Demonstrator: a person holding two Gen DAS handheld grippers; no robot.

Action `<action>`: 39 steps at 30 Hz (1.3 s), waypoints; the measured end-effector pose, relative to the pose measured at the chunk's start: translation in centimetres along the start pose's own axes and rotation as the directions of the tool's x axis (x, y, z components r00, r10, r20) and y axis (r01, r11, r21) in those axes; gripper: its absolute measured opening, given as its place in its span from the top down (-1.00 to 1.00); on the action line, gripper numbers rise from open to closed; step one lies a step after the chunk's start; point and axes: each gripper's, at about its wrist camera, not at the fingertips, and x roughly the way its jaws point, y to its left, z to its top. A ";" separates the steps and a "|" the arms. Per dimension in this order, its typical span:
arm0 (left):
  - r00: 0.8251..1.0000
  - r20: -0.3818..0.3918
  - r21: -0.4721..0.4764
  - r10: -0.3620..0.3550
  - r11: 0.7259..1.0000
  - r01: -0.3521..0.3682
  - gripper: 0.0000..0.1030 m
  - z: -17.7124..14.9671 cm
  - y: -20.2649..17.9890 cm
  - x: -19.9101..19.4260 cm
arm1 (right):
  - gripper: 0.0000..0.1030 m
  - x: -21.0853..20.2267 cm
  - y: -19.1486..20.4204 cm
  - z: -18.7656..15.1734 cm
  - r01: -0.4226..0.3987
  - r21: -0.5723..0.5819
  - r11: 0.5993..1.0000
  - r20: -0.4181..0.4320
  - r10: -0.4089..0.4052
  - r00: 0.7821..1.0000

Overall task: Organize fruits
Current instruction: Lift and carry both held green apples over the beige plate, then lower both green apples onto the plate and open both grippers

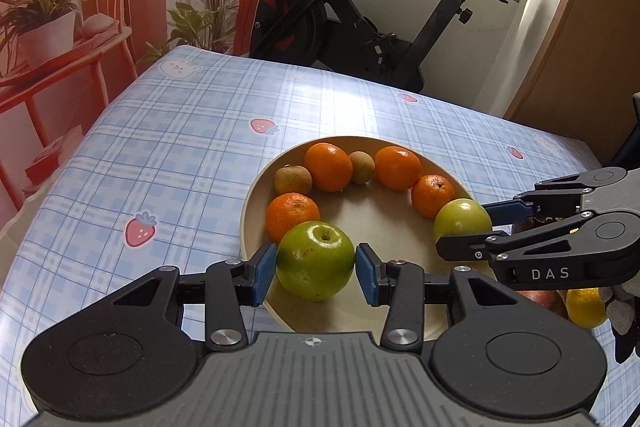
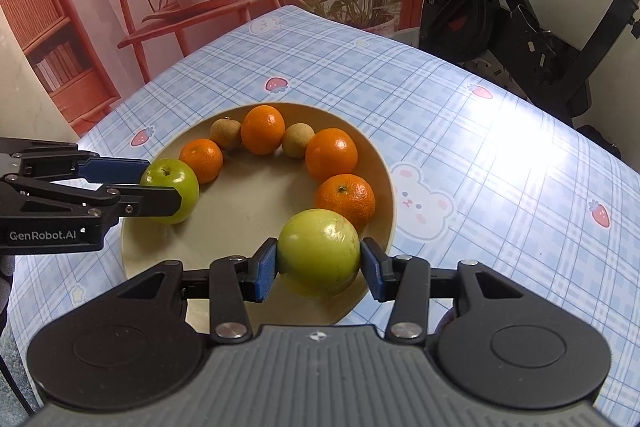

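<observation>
A beige plate point(image 1: 256, 195) point(image 2: 380, 163) holds an arc of several oranges and two small brown fruits. My left gripper point(image 1: 316, 269) is shut on a dark green apple point(image 1: 315, 261) at the plate's near left; the apple also shows in the right wrist view point(image 2: 172, 189). My right gripper point(image 2: 319, 267) is shut on a yellow-green apple point(image 2: 319, 257) at the plate's near right; the apple also shows in the left wrist view point(image 1: 462, 219). Both apples sit at the ends of the arc, low over the plate.
The table has a blue plaid cloth point(image 1: 160, 155) with strawberry and bear prints. A yellow fruit point(image 1: 586, 307) and a reddish fruit point(image 1: 540, 299) lie off the plate at the right, under the right gripper. An exercise bike point(image 1: 360, 19) stands beyond the far edge.
</observation>
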 end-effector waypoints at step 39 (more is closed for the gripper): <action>0.998 0.054 -0.072 0.038 0.997 -0.034 0.04 -0.9 -1.2 -4.5 | 0.06 -10.7 -2.5 -6.2 -0.027 0.165 0.986 0.297 -0.023 0.955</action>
